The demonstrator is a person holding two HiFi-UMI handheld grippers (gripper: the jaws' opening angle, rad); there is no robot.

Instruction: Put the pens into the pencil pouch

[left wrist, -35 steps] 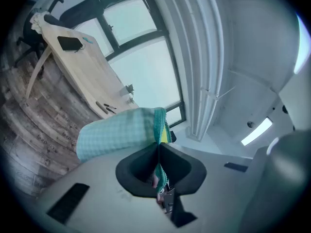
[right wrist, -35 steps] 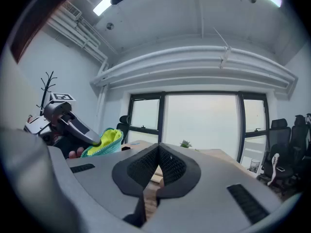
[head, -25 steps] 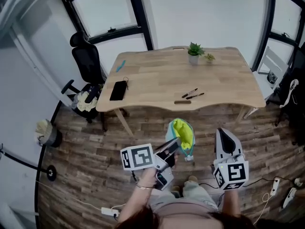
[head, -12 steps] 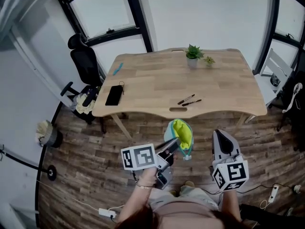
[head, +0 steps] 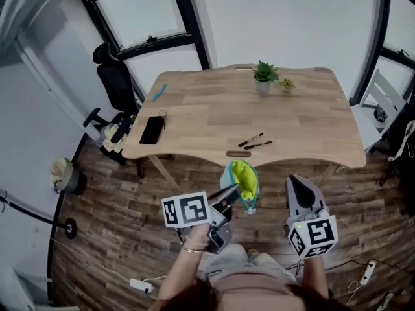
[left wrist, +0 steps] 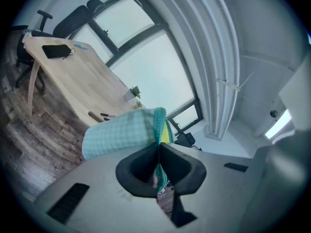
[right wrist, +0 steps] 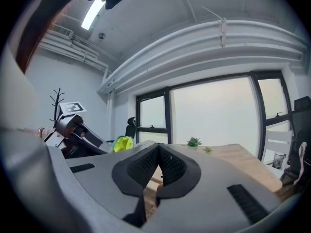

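— Where is the pencil pouch (head: 241, 181)?

— Low in the middle of the head view, over the wood-plank floor (head: 123, 206) and just below the near edge of the table (head: 305, 115). It is teal check cloth with a bright yellow lining, and its mouth gapes upward.

— What holds it?

— The left gripper (head: 228, 196). In the left gripper view its two dark jaws are pressed together on the teal edge of the pouch (left wrist: 121, 132), and the rest of the cloth bulges out to the left of them.

— And the right gripper (head: 300, 185)?

— It hangs at the lower right of the head view, apart from the pouch and off the table. In the right gripper view its pads (right wrist: 171, 165) meet at their tips with nothing between them.

— The pens (head: 253, 141)?

— Two dark ones lie side by side near the front edge of the table, just right of centre, angled up to the right. A short brown piece (head: 238, 153) lies at the very edge, just below them.

— Anything else on the table?

— A potted plant (head: 263, 76) and a smaller sprig (head: 286, 84) at the far edge, a flat black case (head: 152, 129) on the left side, and a small blue item (head: 160, 92) above it. A black office chair (head: 117, 83) stands beyond the table's left corner.
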